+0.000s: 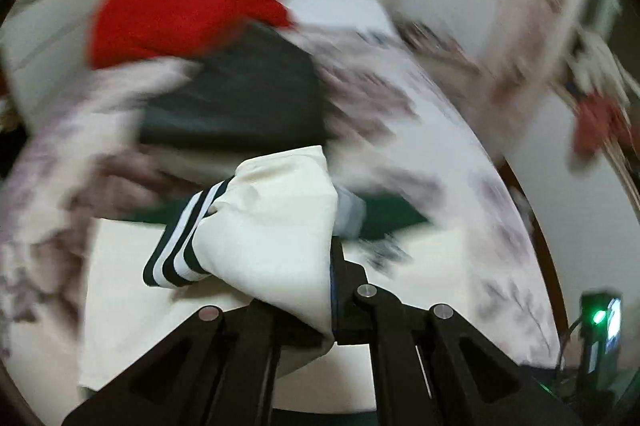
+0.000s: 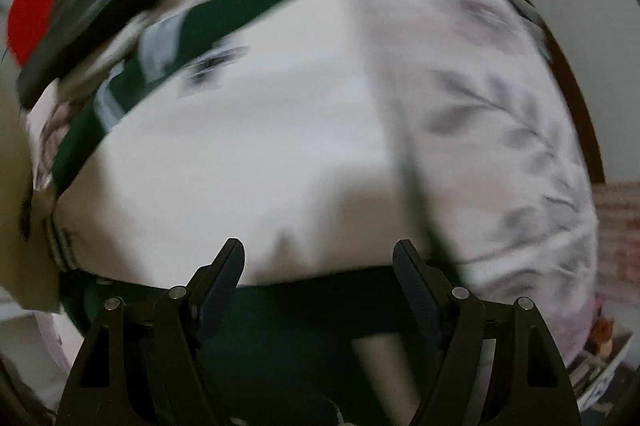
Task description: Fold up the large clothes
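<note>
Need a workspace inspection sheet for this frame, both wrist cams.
Surface: bed with floral-print sheet, motion-blurred.
Job's things: cream garment with green trim spread flat; its striped cuff lifted.
Clutter: red cloth and dark folded garment at far end.
Grippers: left gripper shut on cream garment; right gripper open above it.
Cables: thin wires by a green-lit device.
Surroundings: white walls, wooden bed frame.

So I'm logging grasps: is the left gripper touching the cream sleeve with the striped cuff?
Touching. The left wrist view shows the cream sleeve bunched and pinched in the left gripper, fabric covering the fingers.
</note>
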